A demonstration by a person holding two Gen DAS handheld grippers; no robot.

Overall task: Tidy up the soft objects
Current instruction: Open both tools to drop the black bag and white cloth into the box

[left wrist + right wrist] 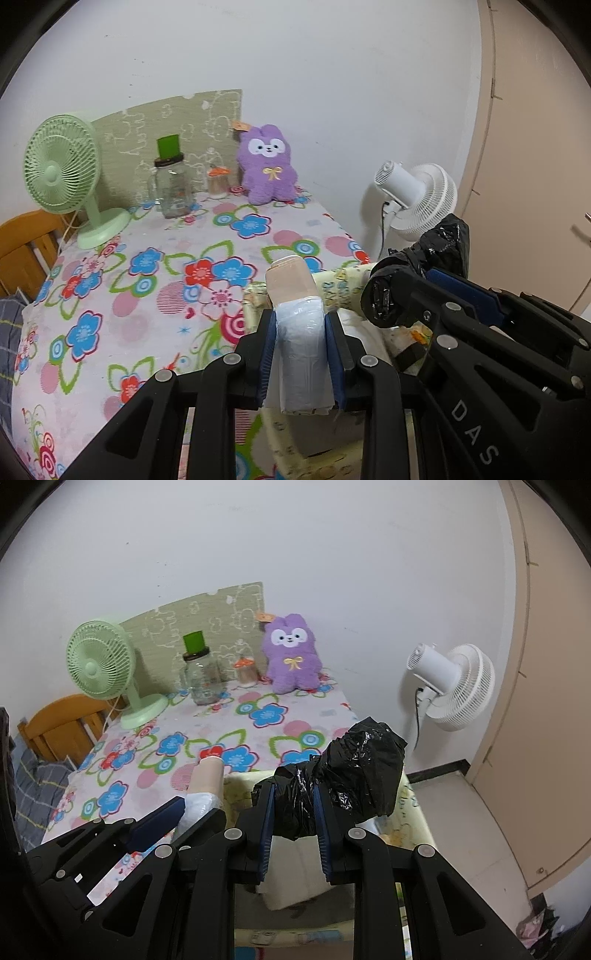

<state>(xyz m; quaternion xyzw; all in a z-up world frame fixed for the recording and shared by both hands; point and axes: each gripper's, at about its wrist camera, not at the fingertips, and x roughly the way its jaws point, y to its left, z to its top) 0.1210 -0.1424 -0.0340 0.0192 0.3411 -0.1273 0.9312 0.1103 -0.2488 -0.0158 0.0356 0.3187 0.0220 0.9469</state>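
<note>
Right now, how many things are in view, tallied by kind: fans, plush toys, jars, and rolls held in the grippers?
Fans: 2, a green desk fan and a white standing fan
Plush toys: 1, a purple plush rabbit
Jars: 2, a clear glass jar and a small orange-topped jar
Held rolls: 2, a white plastic-bag roll and a black plastic-bag roll
Total: 7

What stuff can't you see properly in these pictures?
- Inside the pale yellow patterned fabric box: both views, hidden by both grippers.
- Crumpled black plastic bag roll in the right gripper: contents wrapped.
- White-wrapped beige roll in the left gripper: near end covered, left wrist view.
</note>
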